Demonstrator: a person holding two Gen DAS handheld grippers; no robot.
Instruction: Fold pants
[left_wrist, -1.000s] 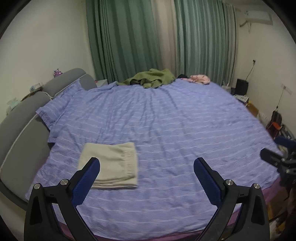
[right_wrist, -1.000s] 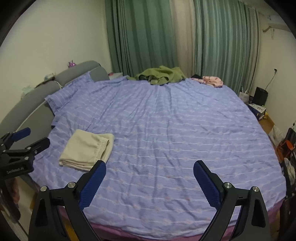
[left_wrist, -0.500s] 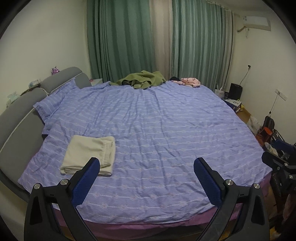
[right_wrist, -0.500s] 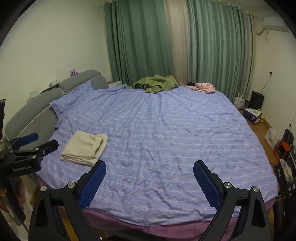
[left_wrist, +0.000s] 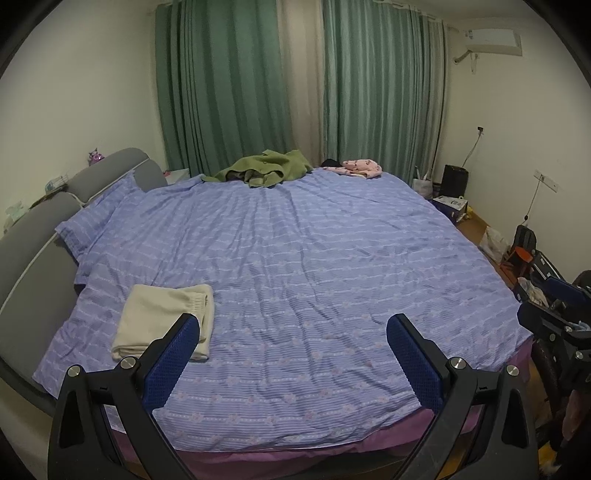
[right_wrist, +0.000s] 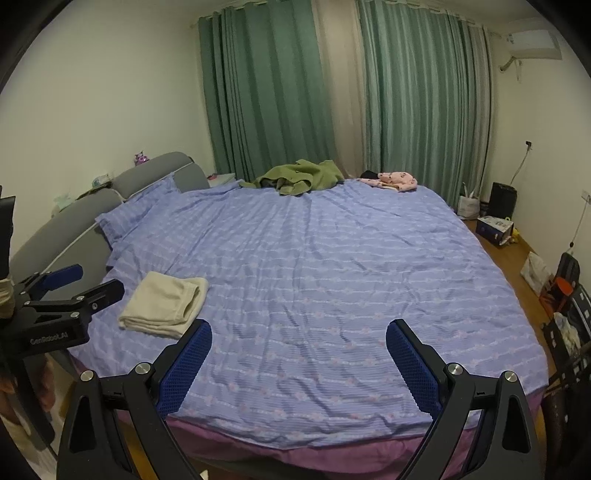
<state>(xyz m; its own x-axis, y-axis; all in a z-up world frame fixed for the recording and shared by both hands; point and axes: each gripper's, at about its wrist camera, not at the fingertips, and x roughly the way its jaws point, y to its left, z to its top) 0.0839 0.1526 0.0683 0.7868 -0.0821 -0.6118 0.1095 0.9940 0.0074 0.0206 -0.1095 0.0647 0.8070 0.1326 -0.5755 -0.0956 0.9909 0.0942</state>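
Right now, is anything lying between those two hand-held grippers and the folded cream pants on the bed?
Nothing visible. Only bare purple bedspread lies between the folded cream pants and both open grippers: the left hand-held gripper and the right hand-held gripper. The green garment and pink garment sit at the far edge.

Both claws, the left claw (left_wrist: 291, 332) and the right claw (right_wrist: 298, 338), have drawn back from the bed with the purple striped cover (left_wrist: 314, 258). The folded cream pants (left_wrist: 166, 319) now sit farther off, and the bed's near edge shows.
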